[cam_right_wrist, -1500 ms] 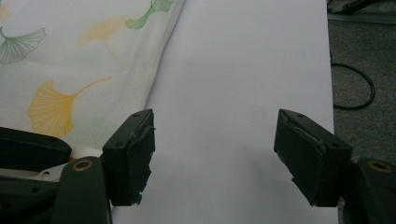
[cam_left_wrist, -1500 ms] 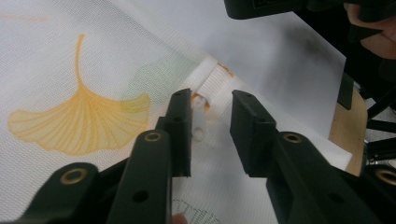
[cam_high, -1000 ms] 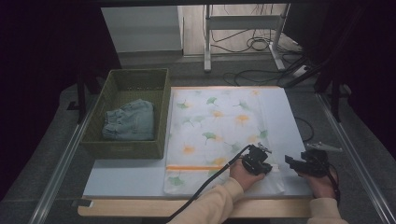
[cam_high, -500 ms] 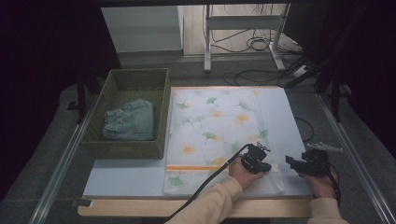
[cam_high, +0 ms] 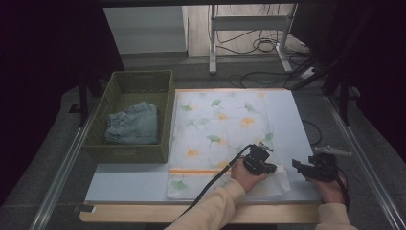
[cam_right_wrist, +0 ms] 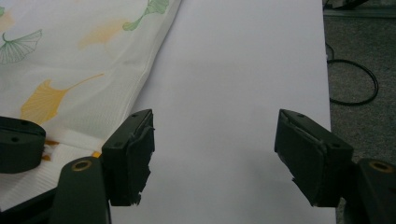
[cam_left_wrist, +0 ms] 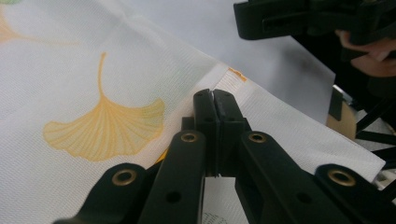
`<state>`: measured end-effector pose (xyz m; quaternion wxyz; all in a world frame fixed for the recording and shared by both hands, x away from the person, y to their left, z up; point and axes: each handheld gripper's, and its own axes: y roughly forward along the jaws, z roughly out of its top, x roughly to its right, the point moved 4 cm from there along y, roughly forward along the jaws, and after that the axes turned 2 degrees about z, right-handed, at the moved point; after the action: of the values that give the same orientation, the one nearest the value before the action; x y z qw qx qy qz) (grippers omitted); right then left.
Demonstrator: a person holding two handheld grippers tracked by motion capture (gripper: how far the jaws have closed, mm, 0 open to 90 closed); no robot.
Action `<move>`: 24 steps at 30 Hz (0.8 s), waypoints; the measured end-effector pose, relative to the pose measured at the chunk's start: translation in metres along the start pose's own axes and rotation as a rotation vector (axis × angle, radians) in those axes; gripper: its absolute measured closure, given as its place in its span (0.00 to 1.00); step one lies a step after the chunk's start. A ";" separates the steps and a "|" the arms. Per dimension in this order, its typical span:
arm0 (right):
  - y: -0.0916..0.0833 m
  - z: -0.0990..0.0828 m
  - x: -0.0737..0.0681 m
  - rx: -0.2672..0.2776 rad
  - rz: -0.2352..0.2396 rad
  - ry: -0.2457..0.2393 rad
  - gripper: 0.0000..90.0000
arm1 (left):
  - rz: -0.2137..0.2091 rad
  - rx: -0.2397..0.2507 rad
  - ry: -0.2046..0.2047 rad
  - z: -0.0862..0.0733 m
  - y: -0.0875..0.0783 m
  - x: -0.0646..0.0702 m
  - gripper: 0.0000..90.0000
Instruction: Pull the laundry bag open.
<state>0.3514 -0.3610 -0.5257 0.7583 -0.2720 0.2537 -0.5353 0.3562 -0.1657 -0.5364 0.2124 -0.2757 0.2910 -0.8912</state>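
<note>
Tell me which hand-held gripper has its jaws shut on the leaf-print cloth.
The left hand-held gripper: its jaws pinch the leaf-print cloth near the edge. The right hand-held gripper stands open above the white board.

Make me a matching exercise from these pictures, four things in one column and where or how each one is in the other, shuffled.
Things:
1. left tongs
2. right tongs
3. folded denim
4. leaf-print cloth

States:
A. lying in the green basket
B. spread flat on the white board
C. open, above bare board
D. shut on the cloth's edge

Pairs: 1-D, 2-C, 3-A, 4-B
</note>
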 end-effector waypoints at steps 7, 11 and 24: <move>0.000 0.000 -0.001 -0.003 0.008 -0.005 0.32 | -0.012 0.031 -0.001 0.003 -0.013 -0.001 1.00; -0.001 0.000 -0.002 -0.002 0.010 -0.002 0.32 | -0.018 0.046 -0.007 0.003 -0.021 -0.003 1.00; -0.011 0.011 -0.014 0.045 0.129 0.018 0.35 | -0.024 0.062 -0.016 -0.001 -0.028 -0.007 1.00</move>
<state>0.3470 -0.3493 -0.5088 0.7949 -0.2333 0.2656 -0.4932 0.3548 -0.1406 -0.5213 0.2125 -0.2795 0.2584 -0.9000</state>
